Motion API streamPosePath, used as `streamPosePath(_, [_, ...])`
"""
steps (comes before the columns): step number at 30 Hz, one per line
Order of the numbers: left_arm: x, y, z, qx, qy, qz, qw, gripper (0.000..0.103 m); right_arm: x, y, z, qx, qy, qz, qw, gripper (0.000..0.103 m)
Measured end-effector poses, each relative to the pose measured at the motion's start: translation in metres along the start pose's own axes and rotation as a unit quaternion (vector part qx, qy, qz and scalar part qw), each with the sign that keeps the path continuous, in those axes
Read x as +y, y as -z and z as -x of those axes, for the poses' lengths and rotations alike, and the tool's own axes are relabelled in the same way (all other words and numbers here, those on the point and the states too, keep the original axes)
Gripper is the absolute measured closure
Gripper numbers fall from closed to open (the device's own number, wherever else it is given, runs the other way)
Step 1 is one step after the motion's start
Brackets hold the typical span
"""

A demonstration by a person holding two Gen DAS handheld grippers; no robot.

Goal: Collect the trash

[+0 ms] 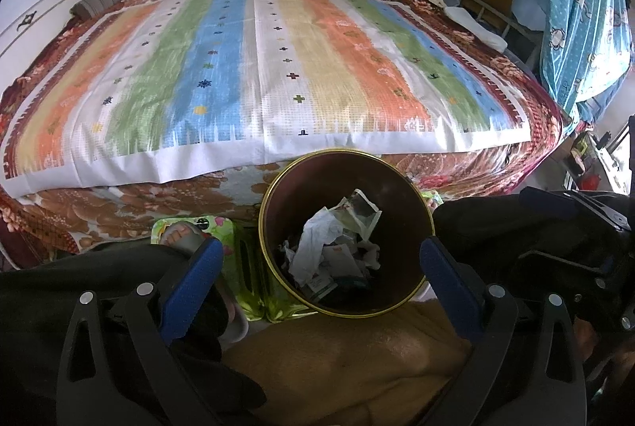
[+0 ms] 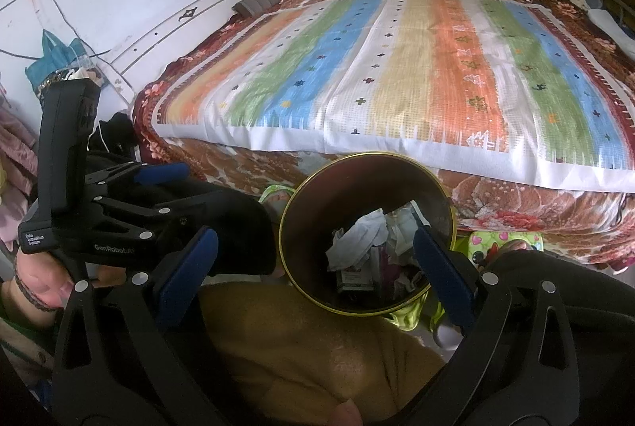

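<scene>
A round dark bin with a gold rim point(image 1: 278, 187) point(image 2: 313, 195) stands on the floor against the bed's front edge. Inside lie crumpled white paper point(image 1: 317, 241) point(image 2: 363, 235), a torn wrapper point(image 1: 362, 212) and a small carton point(image 2: 354, 277). My left gripper point(image 1: 320, 249) hangs open above the bin, its blue pads point(image 1: 196, 279) wide apart with nothing between them. My right gripper point(image 2: 314, 236) is open too, over the bin's near left side, holding nothing. The striped bed cover point(image 1: 258, 68) point(image 2: 397, 68) shows no loose trash.
A person's feet in green flowered sandals point(image 1: 180, 233) point(image 2: 500, 247) flank the bin, with black trouser legs point(image 1: 496, 227) and a mustard garment point(image 1: 337, 366) in front. A blue dotted cloth point(image 1: 583, 9) hangs at the right. A teal bag point(image 2: 55, 56) leans on the left wall.
</scene>
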State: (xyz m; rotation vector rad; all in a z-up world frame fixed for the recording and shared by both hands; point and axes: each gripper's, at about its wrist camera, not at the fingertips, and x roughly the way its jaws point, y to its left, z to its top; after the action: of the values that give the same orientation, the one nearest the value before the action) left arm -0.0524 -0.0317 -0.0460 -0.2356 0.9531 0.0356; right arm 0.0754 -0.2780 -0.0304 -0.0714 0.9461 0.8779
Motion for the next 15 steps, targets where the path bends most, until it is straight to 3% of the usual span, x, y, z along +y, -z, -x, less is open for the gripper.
streamPosePath(15, [-0.0062,-0.0015,-0.0019,-0.004,-0.007,0.001,1.0000,0.006,0.0018,0.0001,-0.0009,-0.001,-0.002,-0.001,1.000,0.009])
